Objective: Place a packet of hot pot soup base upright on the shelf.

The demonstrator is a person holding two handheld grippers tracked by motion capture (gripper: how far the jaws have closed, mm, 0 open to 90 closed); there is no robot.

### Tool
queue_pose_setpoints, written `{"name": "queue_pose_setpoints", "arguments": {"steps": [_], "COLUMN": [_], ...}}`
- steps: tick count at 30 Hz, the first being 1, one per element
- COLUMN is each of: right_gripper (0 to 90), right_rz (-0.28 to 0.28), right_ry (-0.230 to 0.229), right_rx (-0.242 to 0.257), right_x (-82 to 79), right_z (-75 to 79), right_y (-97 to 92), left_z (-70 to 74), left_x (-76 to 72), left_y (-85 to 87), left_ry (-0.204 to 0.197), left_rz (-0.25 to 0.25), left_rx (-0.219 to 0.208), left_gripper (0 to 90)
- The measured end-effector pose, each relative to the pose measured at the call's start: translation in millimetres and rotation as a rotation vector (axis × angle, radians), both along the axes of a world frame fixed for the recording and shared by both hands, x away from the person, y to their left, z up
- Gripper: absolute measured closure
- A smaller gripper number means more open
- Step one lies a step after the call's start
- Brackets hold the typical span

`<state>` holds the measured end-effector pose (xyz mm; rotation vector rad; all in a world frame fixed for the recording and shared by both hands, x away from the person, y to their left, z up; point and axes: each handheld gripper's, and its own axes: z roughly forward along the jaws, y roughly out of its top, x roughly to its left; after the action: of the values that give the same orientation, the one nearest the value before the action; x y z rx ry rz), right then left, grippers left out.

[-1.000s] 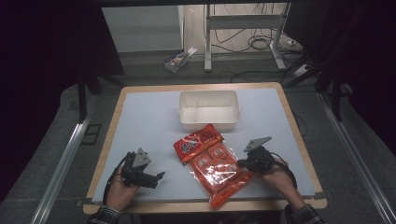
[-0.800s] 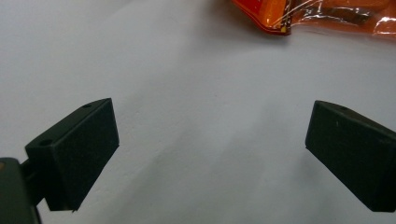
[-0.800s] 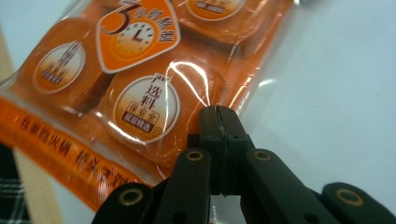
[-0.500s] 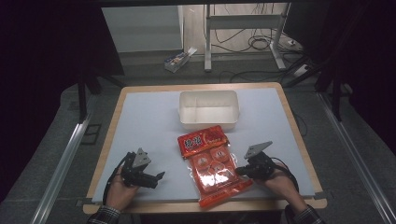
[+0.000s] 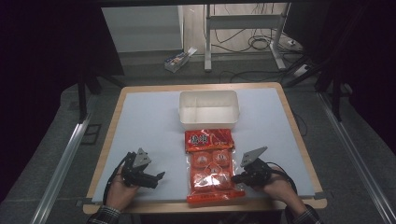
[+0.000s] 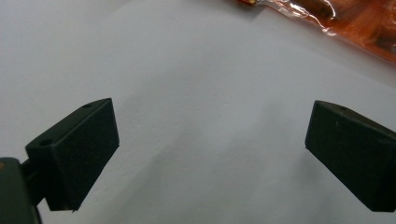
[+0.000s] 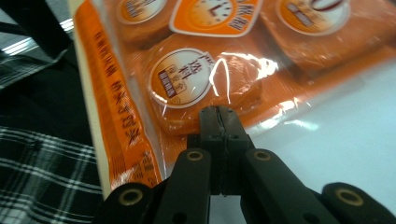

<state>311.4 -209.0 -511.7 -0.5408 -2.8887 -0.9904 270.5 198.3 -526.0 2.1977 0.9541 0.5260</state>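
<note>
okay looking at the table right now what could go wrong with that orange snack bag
The right gripper is shut on the thin side edge of the orange snack bag; the slick film might slip free or tear. The bag's near end overhangs the table edge, so it could slide off. It looks longer than the white bin, so it may not fit flat.

The white rectangular desk (image 5: 154, 121) is evenly lit from above while its surroundings stay dark. Glare streaks the glossy orange plastic snack packet (image 7: 210, 79), and the left gripper view looks soft.
</note>
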Motion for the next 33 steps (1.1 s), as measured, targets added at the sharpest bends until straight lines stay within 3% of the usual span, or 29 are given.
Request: {"name": "queue_pose_setpoints", "arguments": {"steps": [12, 19, 22, 25, 30, 33], "right_gripper": [89.5, 89.3, 89.3, 89.3, 89.3, 89.3], "right_rz": [0.077, 0.151, 0.164, 0.18, 0.165, 0.187], "right_ry": [0.016, 0.046, 0.015, 0.024, 0.002, -0.015], "right_rx": [0.018, 0.034, 0.021, 0.029, 0.029, 0.013], "right_x": [-15.1, -26.8, -33.5, -36.5, -42.0, -41.7], "right_z": [-2.7, -5.0, -4.2, -4.9, -4.6, -2.6], "right_y": [17.6, 41.9, 55.7, 64.7, 80.5, 81.8], "left_z": [-0.2, -0.5, -0.5, -0.4, -0.3, -0.4], "left_x": [0.6, 1.0, 1.0, 1.1, 1.1, 0.9], "left_y": [-1.8, -2.6, -2.8, -2.7, -2.7, -2.3], "left_ry": [0.002, 0.002, 0.003, 0.0, 0.001, -0.002], "left_rz": [-0.003, -0.003, -0.004, -0.007, -0.008, -0.005], "left_rx": [0.006, 0.009, 0.011, 0.013, 0.021, 0.014], "left_gripper": [2.7, 2.7, 2.7, 2.7, 2.8, 2.8]}}
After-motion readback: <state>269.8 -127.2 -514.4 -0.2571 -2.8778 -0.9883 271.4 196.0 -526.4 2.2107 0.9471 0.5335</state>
